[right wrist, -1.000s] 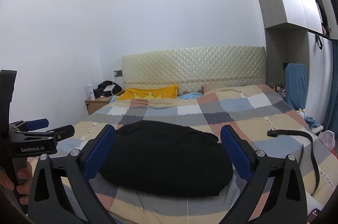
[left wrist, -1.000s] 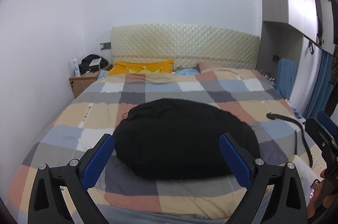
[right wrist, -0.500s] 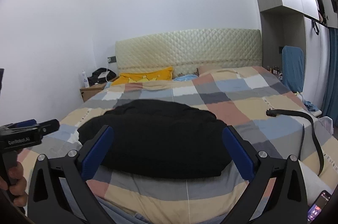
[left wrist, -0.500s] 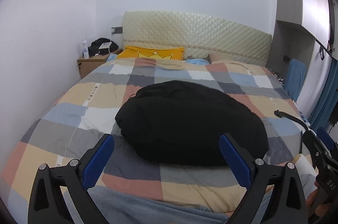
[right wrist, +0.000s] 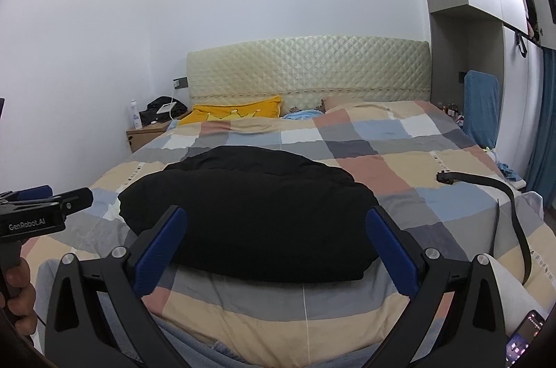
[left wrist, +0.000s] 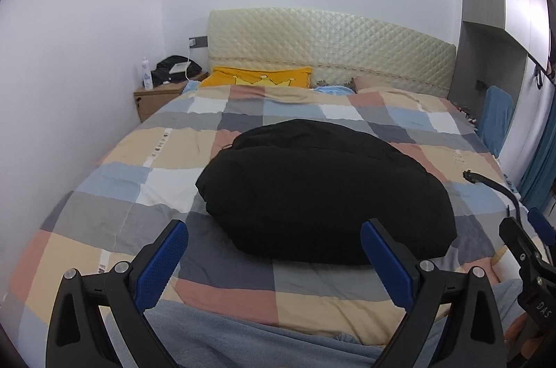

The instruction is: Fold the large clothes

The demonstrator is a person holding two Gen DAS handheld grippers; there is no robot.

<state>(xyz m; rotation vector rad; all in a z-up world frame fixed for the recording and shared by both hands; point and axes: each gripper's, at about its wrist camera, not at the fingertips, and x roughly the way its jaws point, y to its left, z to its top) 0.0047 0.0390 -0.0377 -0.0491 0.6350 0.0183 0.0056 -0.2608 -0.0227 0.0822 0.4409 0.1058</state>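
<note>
Both tongs are held wide open above the near edge of the bed, and nothing is gripped by either. The left gripper (left wrist: 274, 250) and the right gripper (right wrist: 276, 237) are pointed at the black garment (left wrist: 323, 194), which is seen lying in a thick, rounded bundle in the middle of the checked blanket (left wrist: 146, 166).

Layers can be seen along the far side of the bundle, so it may be folded already. It may also be a heap that is waiting to be spread out. Which of the two it is cannot be told, so no next move can be named for sure. If the cloth is to be picked up, a thin edge would be needed for each pair of fingers, because the bundle is too fat to be pinched whole.

Plenty of flat room is left on the blanket to the left of and beyond the garment. A black belt (right wrist: 500, 194) is lying near the right edge.
</note>
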